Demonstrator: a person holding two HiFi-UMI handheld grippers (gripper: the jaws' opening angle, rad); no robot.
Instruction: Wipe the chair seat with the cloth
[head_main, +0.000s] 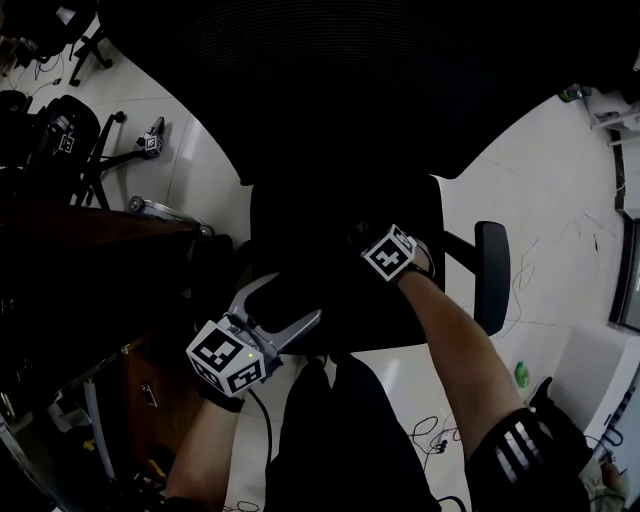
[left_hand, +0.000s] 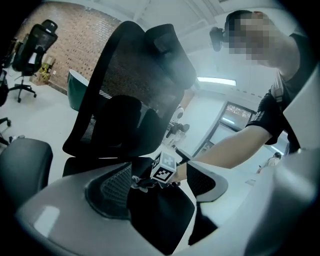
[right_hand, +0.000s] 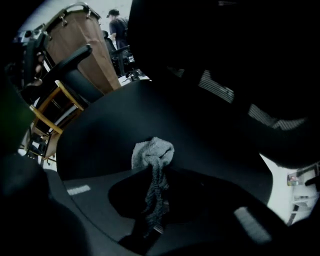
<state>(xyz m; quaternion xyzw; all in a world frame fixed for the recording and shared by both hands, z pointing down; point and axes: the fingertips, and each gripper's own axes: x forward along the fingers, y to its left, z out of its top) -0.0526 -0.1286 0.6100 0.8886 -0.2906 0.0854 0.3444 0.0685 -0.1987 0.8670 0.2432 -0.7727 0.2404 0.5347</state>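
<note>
A black office chair stands below me, its seat (head_main: 330, 285) dark and its mesh back (left_hand: 130, 90) upright. My right gripper (head_main: 368, 243) rests low over the middle of the seat, with its marker cube (left_hand: 165, 167) showing in the left gripper view. It is shut on a grey cloth (right_hand: 153, 154), whose bunched end lies on the seat (right_hand: 110, 135) ahead of the jaws. My left gripper (head_main: 293, 300) hovers at the seat's front left edge, open, with nothing between its fingers (left_hand: 107, 187).
The chair's right armrest (head_main: 492, 272) juts out beside my right arm. More office chairs (head_main: 62, 130) stand at the far left by a dark desk (head_main: 90, 260). Cables (head_main: 430, 435) and a green item (head_main: 521, 373) lie on the white floor. A wooden stool (right_hand: 47, 112) stands beyond the seat.
</note>
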